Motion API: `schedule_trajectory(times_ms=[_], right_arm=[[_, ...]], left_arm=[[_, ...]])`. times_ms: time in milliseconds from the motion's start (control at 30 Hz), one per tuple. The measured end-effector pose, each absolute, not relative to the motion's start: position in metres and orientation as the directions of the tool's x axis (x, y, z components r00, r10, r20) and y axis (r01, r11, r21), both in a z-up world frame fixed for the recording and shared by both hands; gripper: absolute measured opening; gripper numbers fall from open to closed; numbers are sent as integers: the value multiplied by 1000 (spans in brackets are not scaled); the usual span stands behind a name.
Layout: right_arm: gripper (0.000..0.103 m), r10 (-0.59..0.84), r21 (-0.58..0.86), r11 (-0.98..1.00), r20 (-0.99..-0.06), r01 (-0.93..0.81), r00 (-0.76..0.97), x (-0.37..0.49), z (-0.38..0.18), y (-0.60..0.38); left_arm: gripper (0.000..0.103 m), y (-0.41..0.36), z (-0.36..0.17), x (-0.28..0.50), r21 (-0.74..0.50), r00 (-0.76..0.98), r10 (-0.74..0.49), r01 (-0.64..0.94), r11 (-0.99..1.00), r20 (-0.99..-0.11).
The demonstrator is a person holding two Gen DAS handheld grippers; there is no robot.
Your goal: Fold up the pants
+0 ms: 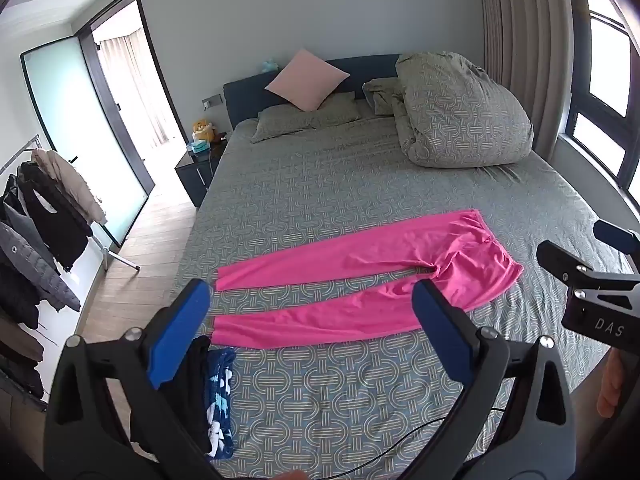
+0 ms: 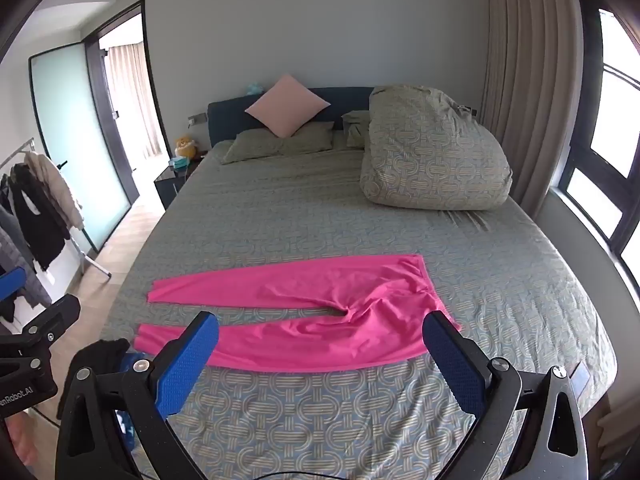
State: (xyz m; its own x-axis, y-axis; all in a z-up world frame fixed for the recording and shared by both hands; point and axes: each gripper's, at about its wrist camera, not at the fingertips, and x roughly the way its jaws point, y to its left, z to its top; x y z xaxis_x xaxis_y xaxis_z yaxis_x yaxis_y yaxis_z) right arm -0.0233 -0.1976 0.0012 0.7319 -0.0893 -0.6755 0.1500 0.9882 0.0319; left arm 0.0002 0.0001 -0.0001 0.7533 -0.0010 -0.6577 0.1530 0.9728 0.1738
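From my left wrist view, at nine o'clock I see a metal clothes rack hung with dark and beige padded jackets (image 1: 48, 216), standing on the wood-plank floor (image 1: 136, 240) in front of a frosted glass sliding door (image 1: 80, 120). Nearer me, at seven o'clock on the bed's corner, a small heap of black cloth and blue floral-print fabric (image 1: 212, 396) lies just beside the cuffs of the bright pink stretchy pants (image 1: 360, 276). It sits partly behind my left gripper (image 1: 312, 332), whose blue-padded fingers (image 1: 180, 332) stand wide apart with nothing between them but bedding and pants below.

The pants lie flat across the near half of the grey bed with its ring-patterned cover (image 1: 360, 184), legs spread slightly apart and pointing to nine o'clock, waistband toward three o'clock.

At twelve o'clock a square pale pink cushion (image 1: 307, 80) leans on the dark blue headboard (image 1: 248, 96) above a flat patterned pillow (image 1: 308, 118). At one o'clock a bulky bundled duvet in the same ring pattern (image 1: 464, 112) is well apart from the pants.

In the right wrist view my right gripper (image 2: 320, 356) hovers over the waist end, its blue pads (image 2: 452, 360) fully spread and holding nothing. At three o'clock hang beige pleated curtains (image 2: 528, 92) beside a dark-framed window (image 2: 600, 160).
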Motion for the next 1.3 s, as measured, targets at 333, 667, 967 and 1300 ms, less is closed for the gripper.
schedule_trajectory(times_ms=[333,667,967,1300], right_arm=[[103,-89,35,988,-672,151,735,-24,2,-198],[103,-85,52,985,-687,166,722,-22,-3,-200],[103,-80,56,985,-694,165,715,-18,-6,-202],[103,-42,161,970,-631,184,775,-18,-13,-217]], left_arm=[[101,-3,-4,4,167,749,-6,156,974,-663],[101,0,-7,5,172,735,2,156,973,-678],[101,6,-8,7,146,733,-18,160,976,-680],[101,16,-19,19,129,742,3,114,985,-671]])
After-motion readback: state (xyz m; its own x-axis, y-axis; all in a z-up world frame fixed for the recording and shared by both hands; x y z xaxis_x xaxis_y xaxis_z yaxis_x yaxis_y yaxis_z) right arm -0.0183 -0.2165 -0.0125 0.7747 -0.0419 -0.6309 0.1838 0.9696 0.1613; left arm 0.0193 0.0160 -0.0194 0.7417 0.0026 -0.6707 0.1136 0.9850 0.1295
